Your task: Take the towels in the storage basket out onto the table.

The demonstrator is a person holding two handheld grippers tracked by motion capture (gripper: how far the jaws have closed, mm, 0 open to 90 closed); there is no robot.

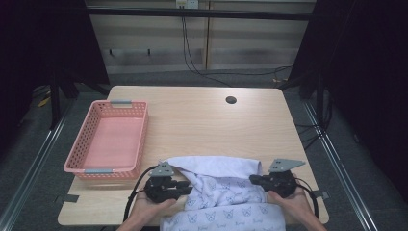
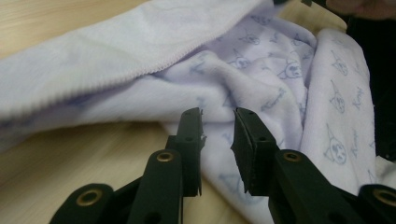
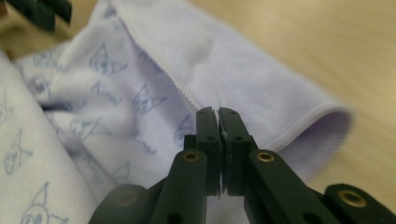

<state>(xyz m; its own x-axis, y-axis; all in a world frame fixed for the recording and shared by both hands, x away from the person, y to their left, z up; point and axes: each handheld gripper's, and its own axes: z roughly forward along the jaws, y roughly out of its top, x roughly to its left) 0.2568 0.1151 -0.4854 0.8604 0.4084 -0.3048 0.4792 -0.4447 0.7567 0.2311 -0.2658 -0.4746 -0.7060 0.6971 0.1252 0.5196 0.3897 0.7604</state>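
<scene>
A pale lavender towel (image 1: 223,183) printed with small cat faces lies rumpled at the table's front edge, one plain-backed flap folded over. My left gripper (image 1: 188,185) is at its left side. In the left gripper view that gripper (image 2: 218,114) is open by a narrow gap, with the towel (image 2: 140,56) just beyond the tips and nothing pinched. My right gripper (image 1: 252,179) sits at the towel's right side. In the right gripper view it (image 3: 216,111) is shut, tips against the stitched hem of the towel (image 3: 224,60). I cannot tell whether a thin fold is caught between the jaws.
A pink plastic basket (image 1: 139,130) with nothing in it stands on the left of the wooden table (image 1: 202,120). A round cable hole (image 1: 231,100) sits near the far edge. Both hands rest at the front edge. Dark floor and cables lie beyond.
</scene>
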